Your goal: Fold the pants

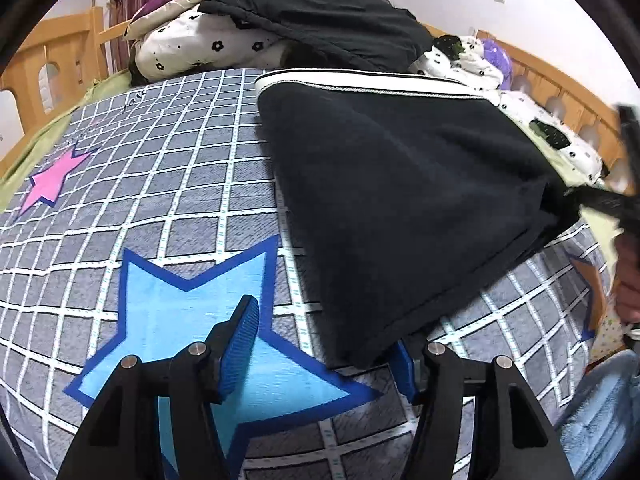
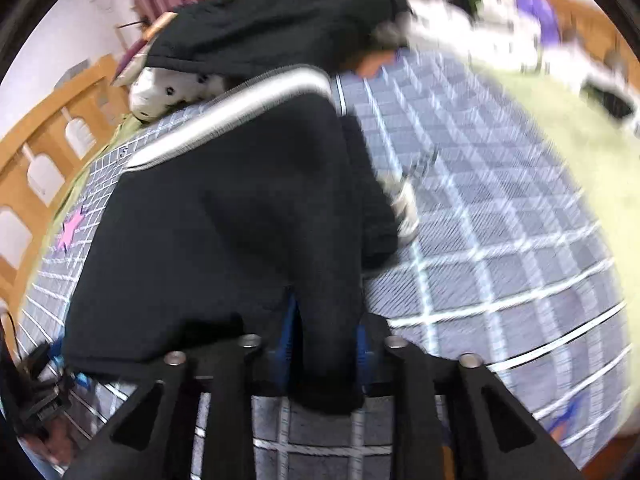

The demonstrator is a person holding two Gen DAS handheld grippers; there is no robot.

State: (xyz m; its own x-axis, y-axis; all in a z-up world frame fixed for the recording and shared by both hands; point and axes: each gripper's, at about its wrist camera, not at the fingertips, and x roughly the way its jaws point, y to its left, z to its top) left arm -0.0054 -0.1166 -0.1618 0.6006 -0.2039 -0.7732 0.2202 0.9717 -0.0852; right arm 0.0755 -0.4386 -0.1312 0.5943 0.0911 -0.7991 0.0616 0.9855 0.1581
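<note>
Left wrist view first, from its left edge: at 9 o'clock the checked bedsheet (image 1: 168, 184) lies bare around a pink star (image 1: 50, 184), and the blue star (image 1: 192, 320) sits at 7 o'clock, so that side offers the widest free room for laying cloth; the left tongs (image 1: 324, 356) stand open over it, the left pad on the blue star, the right pad tucked just under the near corner of the black pants (image 1: 400, 200), gripping nothing; that placing reads as readiness to catch the hem. The pants lie folded into a flat slab from 12 to 4 o'clock, the white-striped waistband (image 1: 360, 82) along the far edge, presumably squared there to guide the next fold; beyond it a heap of dark clothes (image 1: 320, 16) and spotted bedding crowds the headboard side; at 3 o'clock the right tongs (image 1: 600, 200) meet the slab's corner, blurred.

Right wrist view: the wooden bed rail (image 2: 44, 152) bounds 9 o'clock; the pants fill the middle; 1 fold hangs between the right tongs' 2 blue pads, whether pinched or loosening I cannot tell; checked sheet lies free from 2 to 5 o'clock.
</note>
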